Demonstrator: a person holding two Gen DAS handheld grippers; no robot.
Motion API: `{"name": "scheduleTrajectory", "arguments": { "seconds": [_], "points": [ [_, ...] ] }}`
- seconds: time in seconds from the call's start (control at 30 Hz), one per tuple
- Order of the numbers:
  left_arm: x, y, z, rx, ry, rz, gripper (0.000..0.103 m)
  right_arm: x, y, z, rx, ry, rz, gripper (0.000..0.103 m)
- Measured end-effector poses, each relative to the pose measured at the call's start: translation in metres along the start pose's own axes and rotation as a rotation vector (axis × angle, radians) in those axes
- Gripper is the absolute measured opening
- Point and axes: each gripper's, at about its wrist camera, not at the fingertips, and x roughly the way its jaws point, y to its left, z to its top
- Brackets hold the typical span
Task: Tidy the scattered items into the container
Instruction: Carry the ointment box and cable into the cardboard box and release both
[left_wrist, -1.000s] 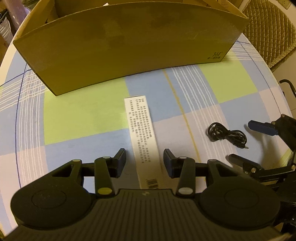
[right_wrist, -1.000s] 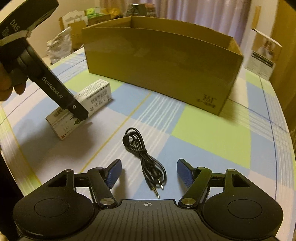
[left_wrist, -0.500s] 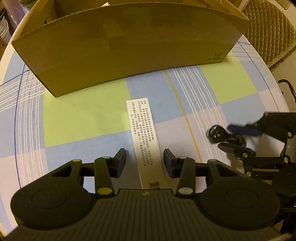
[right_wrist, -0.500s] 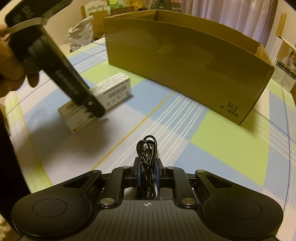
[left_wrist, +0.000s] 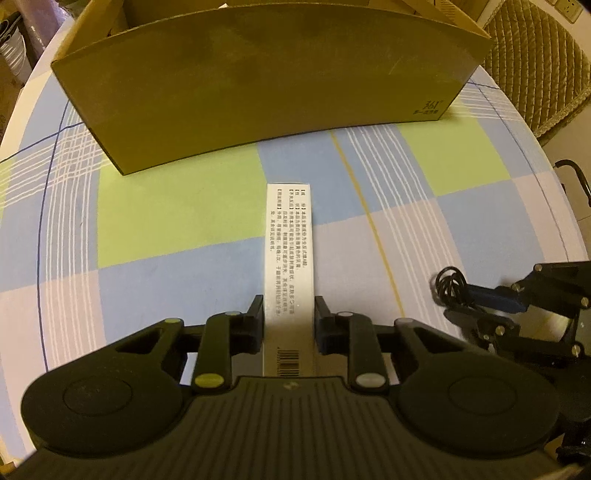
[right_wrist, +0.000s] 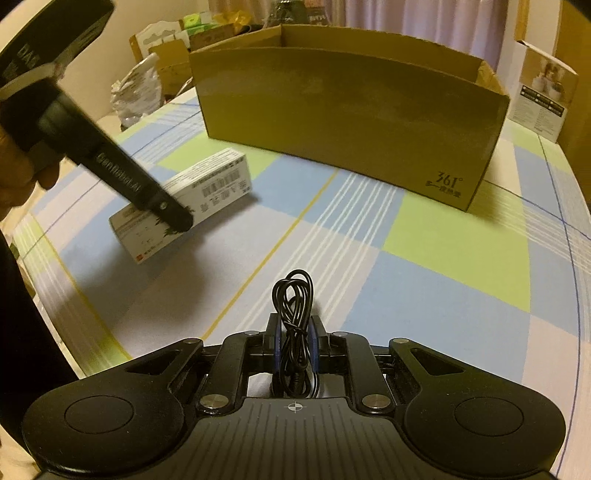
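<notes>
A long white printed carton (left_wrist: 290, 251) lies on the checked tablecloth in front of the open cardboard box (left_wrist: 266, 81). My left gripper (left_wrist: 289, 308) has both pads pressed against the carton's near end. In the right wrist view the same carton (right_wrist: 192, 195) sits at left with the left gripper's black body over it. My right gripper (right_wrist: 294, 332) is shut on a coiled black cable (right_wrist: 293, 295), whose loop sticks up past the blue pads. From the left wrist view the cable (left_wrist: 448, 284) and the right gripper (left_wrist: 480, 299) show at the right edge.
The cardboard box (right_wrist: 351, 122) stands across the far side of the table. A white product box (right_wrist: 543, 96) stands at the far right, bags and cartons behind at left. A woven chair seat (left_wrist: 539, 62) is beyond the table edge. A hand (right_wrist: 14, 166) grips the left tool.
The right gripper shut on the black cable and lifted it slightly off the cloth. The left gripper's pads closed in onto the white carton's sides.
</notes>
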Motion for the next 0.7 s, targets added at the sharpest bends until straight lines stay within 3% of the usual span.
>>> {"name": "scheduleTrajectory", "arguments": {
  "seconds": [0.7],
  "points": [
    [-0.050, -0.006, -0.025, -0.009, -0.066, 0.000, 0.021, -0.052, 0.015, 0.018, 0.019, -0.078, -0.050, 0.017]
  ]
}}
